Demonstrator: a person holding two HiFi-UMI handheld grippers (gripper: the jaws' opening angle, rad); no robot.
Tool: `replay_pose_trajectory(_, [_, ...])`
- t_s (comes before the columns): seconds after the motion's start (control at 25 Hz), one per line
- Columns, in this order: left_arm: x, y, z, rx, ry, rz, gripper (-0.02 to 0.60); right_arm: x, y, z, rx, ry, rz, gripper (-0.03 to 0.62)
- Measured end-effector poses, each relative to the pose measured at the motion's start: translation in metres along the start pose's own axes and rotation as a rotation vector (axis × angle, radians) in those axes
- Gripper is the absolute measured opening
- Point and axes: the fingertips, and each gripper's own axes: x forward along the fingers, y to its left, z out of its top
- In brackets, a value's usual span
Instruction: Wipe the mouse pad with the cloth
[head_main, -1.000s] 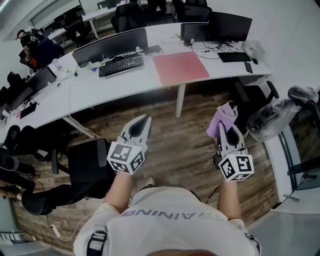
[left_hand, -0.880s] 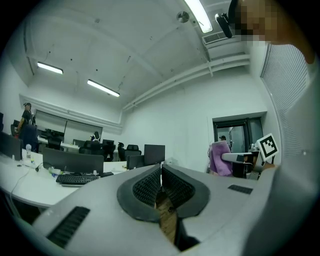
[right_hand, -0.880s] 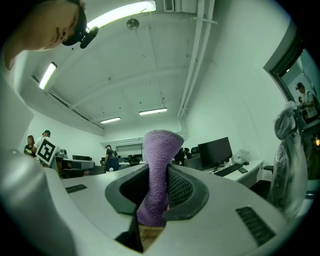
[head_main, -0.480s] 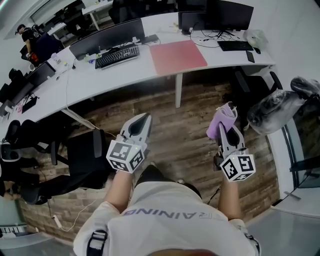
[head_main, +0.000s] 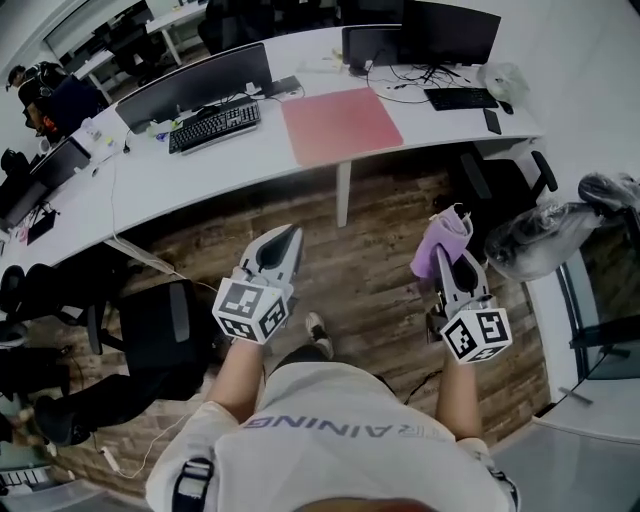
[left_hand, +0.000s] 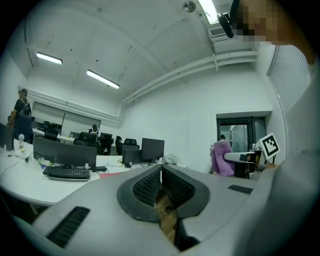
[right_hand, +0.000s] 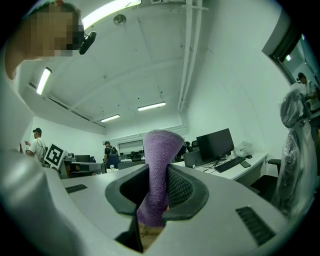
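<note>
A pink mouse pad (head_main: 340, 124) lies on the long white desk (head_main: 200, 165), right of a black keyboard (head_main: 214, 125). I am standing back from the desk over the wooden floor. My right gripper (head_main: 450, 250) is shut on a folded purple cloth (head_main: 443, 240), which sticks up between its jaws (right_hand: 159, 175). My left gripper (head_main: 288, 238) is shut with nothing in it; in the left gripper view its ribbed pads (left_hand: 150, 186) meet at the tips. The cloth (left_hand: 222, 158) also shows at the right of that view.
Monitors (head_main: 195, 85) and a second keyboard (head_main: 460, 98) stand on the desk. Black office chairs (head_main: 165, 330) sit at my left and one (head_main: 505, 185) at the right. A plastic-wrapped object (head_main: 560, 230) stands far right. People (right_hand: 35, 145) are in the background.
The view has shifted: the desk and mouse pad slid left and slightly up in the head view. Both grippers kept their pose, the cloth still held.
</note>
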Motion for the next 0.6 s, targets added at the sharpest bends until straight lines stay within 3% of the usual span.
replay_pose_trajectory(0.28, [0.064,0.065,0.018,-0.009,0.006,-0.01,0.035,0.098,-0.012,0.012,-0.016,0.009,0.015,0.098])
replay_pose_trajectory(0.6, [0.092,0.16,0.018,-0.04,-0.008,0.051,0.035,0.208,0.0,-0.004,-0.034,0.064,0.065,0.098])
